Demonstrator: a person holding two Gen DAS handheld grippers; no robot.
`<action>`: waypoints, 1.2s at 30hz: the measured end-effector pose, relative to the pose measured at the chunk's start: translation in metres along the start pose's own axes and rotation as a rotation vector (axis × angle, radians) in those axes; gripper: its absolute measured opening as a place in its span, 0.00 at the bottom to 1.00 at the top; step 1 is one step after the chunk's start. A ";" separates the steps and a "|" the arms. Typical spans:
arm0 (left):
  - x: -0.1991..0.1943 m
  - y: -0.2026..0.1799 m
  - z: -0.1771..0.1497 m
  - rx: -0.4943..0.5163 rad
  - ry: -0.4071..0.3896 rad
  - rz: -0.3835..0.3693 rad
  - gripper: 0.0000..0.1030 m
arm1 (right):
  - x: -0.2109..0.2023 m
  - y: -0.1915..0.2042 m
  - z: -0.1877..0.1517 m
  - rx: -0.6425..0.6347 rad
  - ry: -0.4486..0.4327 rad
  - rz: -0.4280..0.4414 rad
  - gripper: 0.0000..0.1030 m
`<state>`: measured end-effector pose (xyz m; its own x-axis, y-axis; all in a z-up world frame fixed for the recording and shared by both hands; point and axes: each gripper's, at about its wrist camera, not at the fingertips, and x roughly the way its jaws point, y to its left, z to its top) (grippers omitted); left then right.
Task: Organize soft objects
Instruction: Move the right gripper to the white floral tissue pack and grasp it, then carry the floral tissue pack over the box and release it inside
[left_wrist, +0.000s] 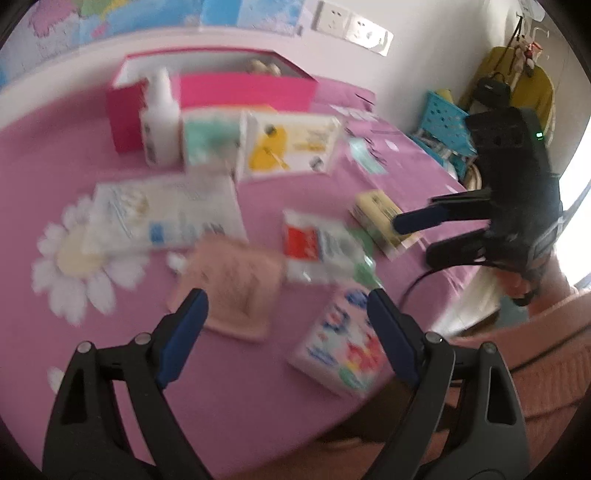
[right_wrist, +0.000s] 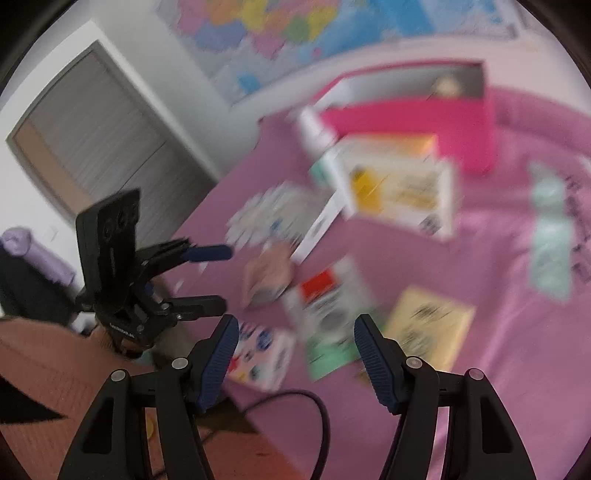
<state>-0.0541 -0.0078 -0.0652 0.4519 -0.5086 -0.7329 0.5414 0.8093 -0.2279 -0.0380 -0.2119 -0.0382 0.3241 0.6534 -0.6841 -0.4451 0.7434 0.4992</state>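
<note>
Pink cloth covers your bench (left_wrist: 55, 147), and nearly everything is left: the folded peach towel (left_wrist: 231, 284) and soft packets lie loose, well apart from the open magenta box (left_wrist: 243, 92). Both your left hand-held gripper (left_wrist: 286, 325) and right hand-held gripper (right_wrist: 293, 343) hover released, holding nothing.

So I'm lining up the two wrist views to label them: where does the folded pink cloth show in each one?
Left wrist: the pink cloth lies low and centre-left, just beyond the left gripper, beside a red-and-white packet.
Right wrist: the cloth is near the middle, blurred, left of the same packet.
Shared landmark: the open pink box at the far side of the table.
</note>
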 end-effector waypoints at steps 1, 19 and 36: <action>0.001 -0.003 -0.004 0.001 0.012 -0.002 0.83 | 0.008 0.002 -0.005 -0.006 0.021 0.014 0.65; 0.011 -0.015 -0.035 -0.063 0.153 -0.139 0.37 | 0.050 0.014 -0.028 -0.010 0.098 0.057 0.29; -0.033 -0.002 0.082 0.031 -0.140 -0.023 0.36 | -0.016 0.034 0.047 -0.126 -0.152 -0.059 0.23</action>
<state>-0.0120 -0.0161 0.0121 0.5324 -0.5651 -0.6303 0.5733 0.7885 -0.2227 -0.0195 -0.1904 0.0145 0.4709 0.6301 -0.6174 -0.5192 0.7638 0.3835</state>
